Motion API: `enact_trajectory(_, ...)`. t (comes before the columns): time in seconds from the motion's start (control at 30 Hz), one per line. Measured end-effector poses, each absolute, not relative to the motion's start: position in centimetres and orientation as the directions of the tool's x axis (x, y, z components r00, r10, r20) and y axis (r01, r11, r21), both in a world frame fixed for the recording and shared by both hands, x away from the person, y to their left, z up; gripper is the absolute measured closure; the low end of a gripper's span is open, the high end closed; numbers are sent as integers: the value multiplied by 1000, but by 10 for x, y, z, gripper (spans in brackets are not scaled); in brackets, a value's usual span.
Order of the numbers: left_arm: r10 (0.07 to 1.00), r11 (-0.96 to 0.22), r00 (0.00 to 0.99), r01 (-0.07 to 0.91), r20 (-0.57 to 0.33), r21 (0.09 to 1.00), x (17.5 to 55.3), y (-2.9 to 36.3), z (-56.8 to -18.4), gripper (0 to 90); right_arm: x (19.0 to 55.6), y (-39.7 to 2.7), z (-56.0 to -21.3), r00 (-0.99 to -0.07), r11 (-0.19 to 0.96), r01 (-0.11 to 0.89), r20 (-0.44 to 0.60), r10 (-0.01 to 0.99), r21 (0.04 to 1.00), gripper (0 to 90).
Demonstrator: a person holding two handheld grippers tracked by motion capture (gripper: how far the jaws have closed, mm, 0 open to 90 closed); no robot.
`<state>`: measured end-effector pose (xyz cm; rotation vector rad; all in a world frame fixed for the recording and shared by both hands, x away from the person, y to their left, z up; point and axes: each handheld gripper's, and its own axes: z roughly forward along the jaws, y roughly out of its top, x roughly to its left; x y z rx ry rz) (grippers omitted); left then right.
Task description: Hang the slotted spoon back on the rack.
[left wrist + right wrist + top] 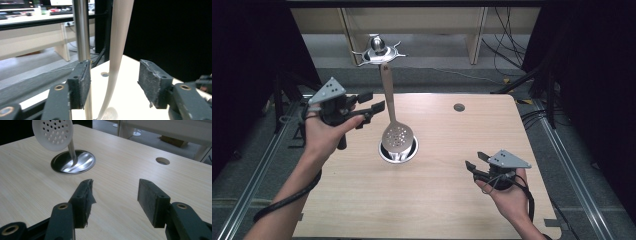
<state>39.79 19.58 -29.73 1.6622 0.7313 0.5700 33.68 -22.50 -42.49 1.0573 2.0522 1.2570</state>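
**Skimmer hanging on the stand, both tools apart**

Skimmer [396, 134] is our landmark: a pale slotted spoon with a round perforated bowl and a long flat handle, hanging from the hooked top of a metal stand [378, 50] whose round base [384, 154] sits on the bench [437, 200]. Its bowl hangs just above that base.

We hold the left tool [371, 109] just left of the skimmer's handle, jaws apart; in the left gripper view [113, 82] the handle passes between the pads without touching either, with the stand's pole [81, 30] close beside the left pad. The right tool [475, 163] rests well right of the skimmer, low over the bench, jaws apart and empty [115, 195].

We judge the risk to be the pole: closing here could pinch it with the handle, or nudge the skimmer into swinging and tip the stand.
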Motion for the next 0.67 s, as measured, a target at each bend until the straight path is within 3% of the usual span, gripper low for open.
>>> enact_trajectory(0.13,739,-173,674,188,1,967,378,206,-335,354,338,-226,-426,-579,276,353,-23,815,894,462)
enact_trajectory(0.3,766,-218,642,293,-23,931,354,219,-408,302,338,-227,-428,-578,278,366,-17,816,888,461)
enact_trajectory(0.4,803,-226,596,342,-24,912,341,229,-452,316,337,-226,-430,-563,260,385,2,826,886,460)
enact_trajectory(0.5,809,-203,580,427,-95,881,334,232,-465,315,336,-228,-432,-573,270,388,1,820,881,457)
enact_trajectory(0.6,803,-186,587,419,-108,889,336,233,-461,278,338,-230,-437,-577,263,376,2,817,889,449)
enact_trajectory(0.67,795,-221,603,386,-63,896,339,236,-460,272,338,-231,-439,-576,254,379,12,817,890,443)
